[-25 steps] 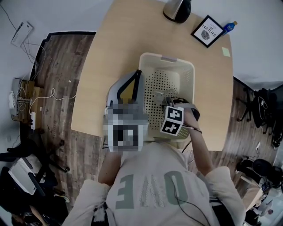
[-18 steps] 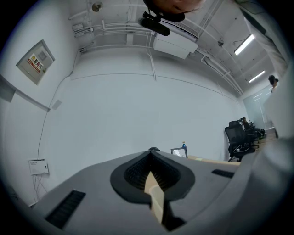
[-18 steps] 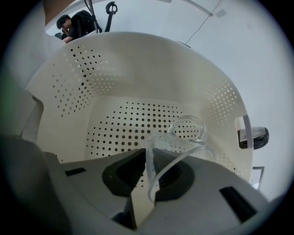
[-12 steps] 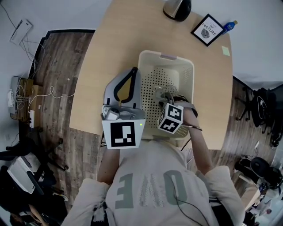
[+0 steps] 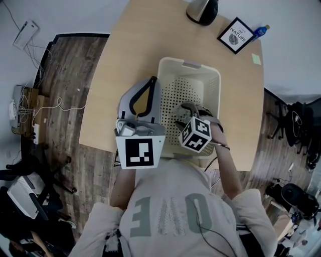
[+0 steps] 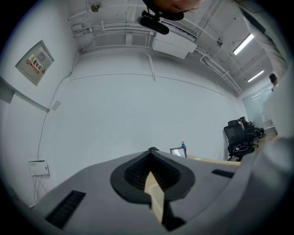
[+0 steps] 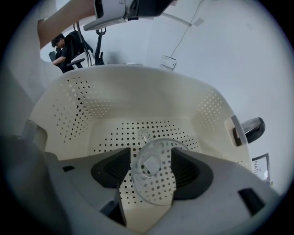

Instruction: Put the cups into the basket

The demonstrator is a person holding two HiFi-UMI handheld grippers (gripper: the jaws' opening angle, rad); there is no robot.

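**Head view.** The table (image 5: 135, 55) has lots of bare room to the left of the basket (image 5: 165, 68) and behind it. The basket sits close to the table's near edge. At the far edge, well away from the basket, I see a dark pot (image 5: 201, 10), a framed picture (image 5: 235, 35), a blue bottle (image 5: 260, 31) and a small green note (image 5: 257, 58). My left tool (image 5: 153, 80) is over the table, just beside the basket's left wall. My right tool (image 5: 184, 111) reaches down inside the basket, between its side walls. I cannot make out the cup from up here.

**Left gripper view.** The left tool (image 6: 149, 153) points up at a plain white wall (image 6: 138, 110). Its two tips meet in a point and hold nothing. A thin tan strip shows in the slit under the tips, but I cannot tell what it is.

**Right gripper view.** The right tool (image 7: 151, 158) is opening, and its jaws stand wide apart. The cup (image 7: 154, 176) is between them, low in the basket (image 7: 92, 105) over the floor full of little holes. The cup is clear, so I can see the dots of the basket right through it. It looks like a round ring with a smaller circle in the middle. The pads (image 7: 120, 170) are just beside its sides. The basket walls rise all round, with free room to the left, to the right and ahead of the cup.
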